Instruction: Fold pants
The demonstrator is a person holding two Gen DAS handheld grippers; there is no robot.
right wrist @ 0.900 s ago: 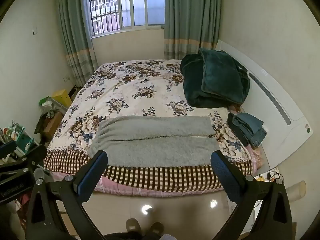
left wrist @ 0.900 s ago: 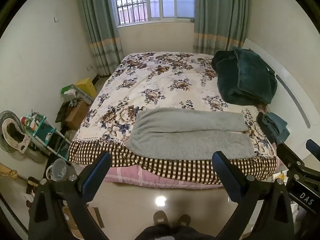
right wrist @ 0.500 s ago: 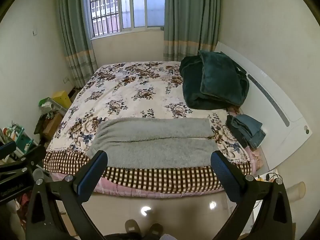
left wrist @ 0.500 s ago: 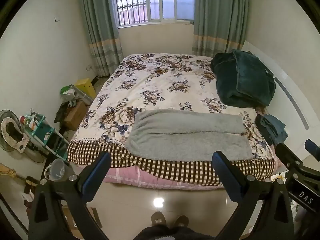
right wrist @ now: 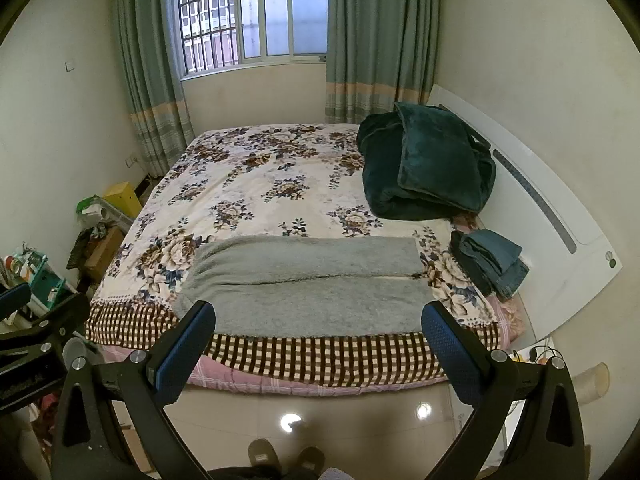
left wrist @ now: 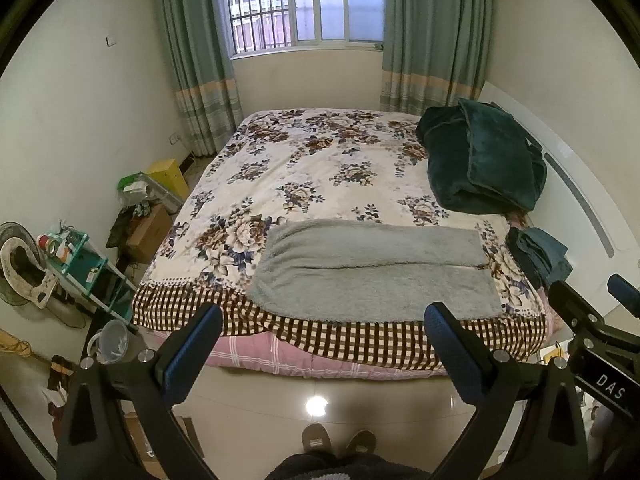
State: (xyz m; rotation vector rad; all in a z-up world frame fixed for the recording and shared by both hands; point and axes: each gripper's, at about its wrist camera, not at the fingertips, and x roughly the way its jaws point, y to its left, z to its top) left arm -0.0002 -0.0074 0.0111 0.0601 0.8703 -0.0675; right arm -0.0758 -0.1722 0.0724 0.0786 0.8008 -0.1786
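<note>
Both the left tool (left wrist: 322,318) and right tool (right wrist: 318,316) gape wide, empty, short of the grey pants (right wrist: 308,284).

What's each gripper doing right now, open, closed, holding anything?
Left gripper: open, holding nothing, short of the grey fleece pants.
Right gripper: open, holding nothing, also short of the pants.

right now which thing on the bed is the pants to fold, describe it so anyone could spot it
Start at the floral bed. Along its near edge, just above the checked border, lie the grey fleece pants, spread flat with both legs side by side. Unlike the dark green blanket and the folded jeans, they are pale, fuzzy and unfolded.
</note>
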